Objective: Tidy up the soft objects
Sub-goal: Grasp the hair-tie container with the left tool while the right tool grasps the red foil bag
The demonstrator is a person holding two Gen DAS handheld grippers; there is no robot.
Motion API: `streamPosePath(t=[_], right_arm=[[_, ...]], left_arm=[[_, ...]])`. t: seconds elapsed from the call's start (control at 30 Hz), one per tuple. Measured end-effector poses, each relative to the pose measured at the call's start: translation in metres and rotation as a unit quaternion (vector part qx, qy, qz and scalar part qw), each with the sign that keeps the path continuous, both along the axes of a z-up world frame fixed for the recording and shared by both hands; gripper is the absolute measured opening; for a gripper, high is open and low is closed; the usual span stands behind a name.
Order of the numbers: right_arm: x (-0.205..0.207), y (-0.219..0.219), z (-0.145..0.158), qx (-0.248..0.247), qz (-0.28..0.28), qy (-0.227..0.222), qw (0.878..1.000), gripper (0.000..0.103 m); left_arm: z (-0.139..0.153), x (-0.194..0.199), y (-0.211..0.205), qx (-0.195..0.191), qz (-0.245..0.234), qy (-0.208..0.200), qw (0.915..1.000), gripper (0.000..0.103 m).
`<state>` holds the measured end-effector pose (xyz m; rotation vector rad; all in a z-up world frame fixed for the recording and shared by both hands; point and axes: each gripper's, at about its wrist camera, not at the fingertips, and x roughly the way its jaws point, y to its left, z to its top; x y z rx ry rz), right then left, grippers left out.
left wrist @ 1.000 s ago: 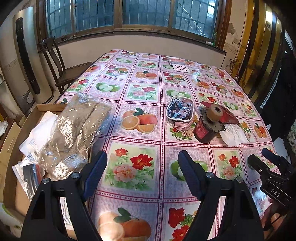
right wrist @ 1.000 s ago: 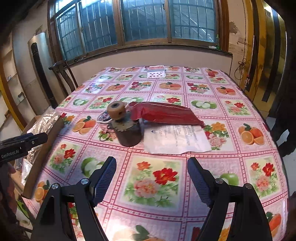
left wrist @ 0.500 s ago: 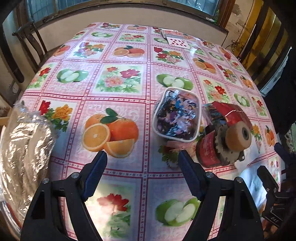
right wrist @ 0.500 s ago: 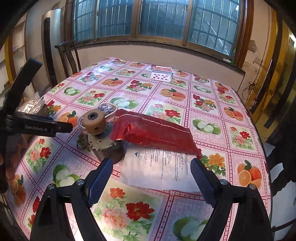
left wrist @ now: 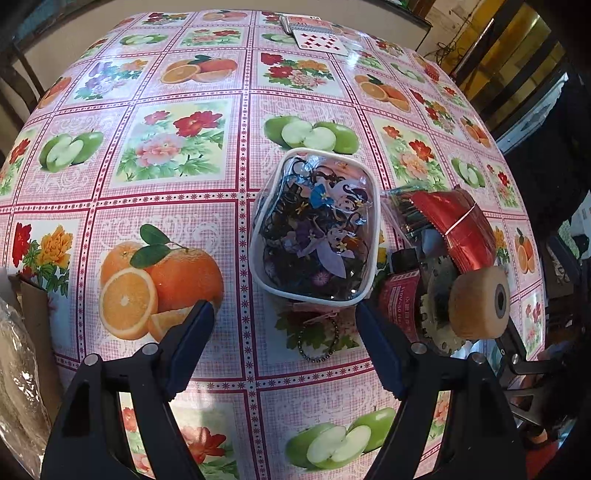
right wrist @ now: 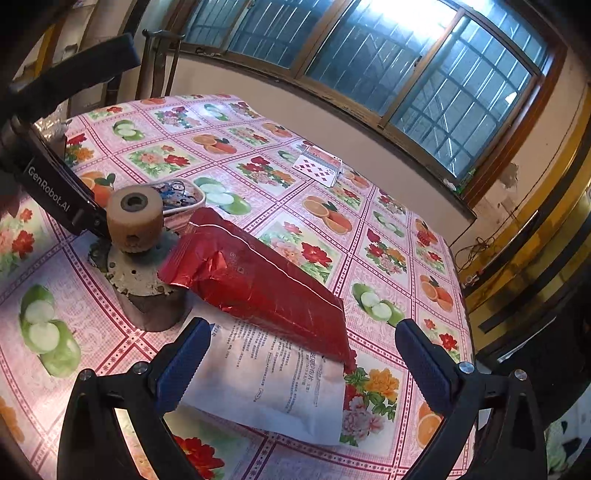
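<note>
A clear white-rimmed pouch (left wrist: 316, 229) full of hair ties lies on the fruit-print tablecloth, just beyond my open left gripper (left wrist: 284, 325). A dark bead bracelet (left wrist: 318, 341) lies between its fingers. My open right gripper (right wrist: 303, 347) hovers over a white paper packet (right wrist: 273, 384) and the near end of a red foil bag (right wrist: 258, 280). The red foil bag (left wrist: 458, 229) leans on a dark can topped with a toothed disc and a tan roll (right wrist: 135, 218). The pouch (right wrist: 177, 194) shows behind the can in the right wrist view.
Playing cards (left wrist: 319, 35) lie at the table's far end, also in the right wrist view as playing cards (right wrist: 319, 168). A cardboard box (left wrist: 35, 314) with a plastic-wrapped bundle (left wrist: 16, 376) sits off the left edge. A chair (right wrist: 157, 62) stands by the window wall.
My left gripper moved forward and down toward the pouch, the box sliding out of view. My right gripper advanced over the white packet and red bag. Both stayed open.
</note>
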<state>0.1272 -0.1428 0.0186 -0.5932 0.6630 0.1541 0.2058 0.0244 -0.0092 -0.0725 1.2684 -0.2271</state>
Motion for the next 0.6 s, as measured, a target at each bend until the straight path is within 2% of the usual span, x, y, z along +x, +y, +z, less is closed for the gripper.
streamPosePath(t=[0.27,0.47,0.6], right_arm=[[0.019,0.005,-0.003,-0.02,0.032,-0.013,0.999,0.102],[0.036,0.008,-0.007,-0.053,0.077,-0.016,0.995,0.103],[0.05,0.004,-0.01,-0.056,0.098,0.004,0.994,0.103]], left_arm=[[0.002,0.015,-0.011,-0.025,-0.009,0.01,0.9996,0.079],[-0.001,0.028,-0.009,-0.022,-0.016,0.017,0.9995,0.079],[-0.006,0.033,-0.006,-0.071,-0.027,0.04,0.9963,0.079]])
